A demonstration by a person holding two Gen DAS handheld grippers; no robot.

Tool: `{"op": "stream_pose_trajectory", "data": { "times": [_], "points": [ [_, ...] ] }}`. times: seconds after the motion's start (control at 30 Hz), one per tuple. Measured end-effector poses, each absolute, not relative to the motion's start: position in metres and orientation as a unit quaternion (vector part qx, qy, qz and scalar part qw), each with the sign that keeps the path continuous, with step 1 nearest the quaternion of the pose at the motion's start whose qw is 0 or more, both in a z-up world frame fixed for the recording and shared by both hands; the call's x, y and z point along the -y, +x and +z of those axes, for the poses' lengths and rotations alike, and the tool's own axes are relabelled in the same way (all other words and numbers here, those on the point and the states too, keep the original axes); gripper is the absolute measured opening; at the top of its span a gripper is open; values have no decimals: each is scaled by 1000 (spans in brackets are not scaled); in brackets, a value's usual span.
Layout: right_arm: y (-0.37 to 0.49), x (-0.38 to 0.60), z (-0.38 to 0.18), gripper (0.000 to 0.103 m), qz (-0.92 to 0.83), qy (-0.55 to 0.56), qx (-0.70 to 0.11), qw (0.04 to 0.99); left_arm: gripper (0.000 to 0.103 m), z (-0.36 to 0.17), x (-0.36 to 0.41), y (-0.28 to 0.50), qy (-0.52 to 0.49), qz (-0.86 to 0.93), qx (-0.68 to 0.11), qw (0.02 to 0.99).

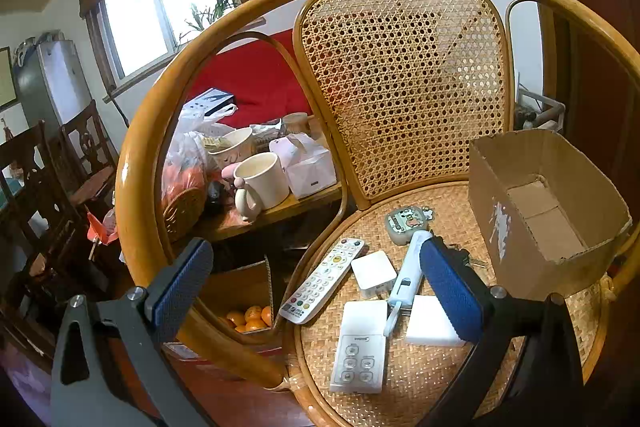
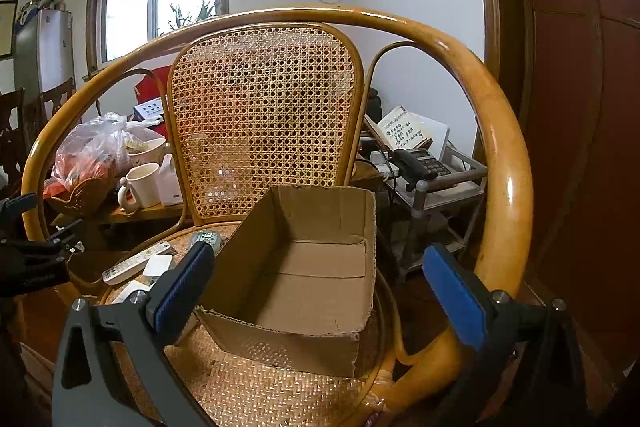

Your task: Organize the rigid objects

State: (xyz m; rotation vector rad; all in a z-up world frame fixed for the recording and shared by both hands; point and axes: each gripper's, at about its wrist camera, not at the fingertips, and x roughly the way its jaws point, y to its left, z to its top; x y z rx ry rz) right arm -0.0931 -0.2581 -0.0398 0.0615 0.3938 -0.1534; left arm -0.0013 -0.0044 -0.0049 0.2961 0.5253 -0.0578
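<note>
On the woven seat of a rattan chair (image 1: 424, 379) lie a long white remote (image 1: 324, 281), a white square box (image 1: 374, 273), a flat white remote (image 1: 358, 347), a pale blue handheld device (image 1: 408, 273), a white block (image 1: 432, 321) and a cartoon-printed case (image 1: 406, 223). An open, empty cardboard box (image 1: 548, 211) stands on the seat's right side; it also shows in the right wrist view (image 2: 304, 279). My left gripper (image 1: 316, 291) is open above the items. My right gripper (image 2: 320, 287) is open in front of the box.
The chair's curved armrest (image 1: 136, 163) rings the seat. A cluttered side table (image 1: 256, 215) with a mug (image 1: 262, 181) stands at left. A box of oranges (image 1: 248, 319) sits on the floor. A trolley with a telephone (image 2: 420, 165) stands at right.
</note>
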Motion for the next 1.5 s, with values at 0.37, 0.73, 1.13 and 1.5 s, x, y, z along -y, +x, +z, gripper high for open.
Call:
{"op": "stream_pose_trajectory", "data": {
  "times": [0.37, 0.73, 1.13, 1.5],
  "points": [
    [-93, 256, -41, 103, -77, 24, -198, 977, 103, -2, 0, 0, 137, -24, -258, 956],
    [-92, 254, -42, 103, -80, 16, -201, 976, 103, -2, 0, -1, 137, -26, -256, 957],
    [-92, 254, -42, 103, -81, 16, -204, 976, 103, -2, 1, -1, 138, -28, -258, 956],
    [-92, 254, -41, 103, -91, 2, -200, 976, 103, -1, 1, 0, 137, -27, -259, 956]
  ]
}}
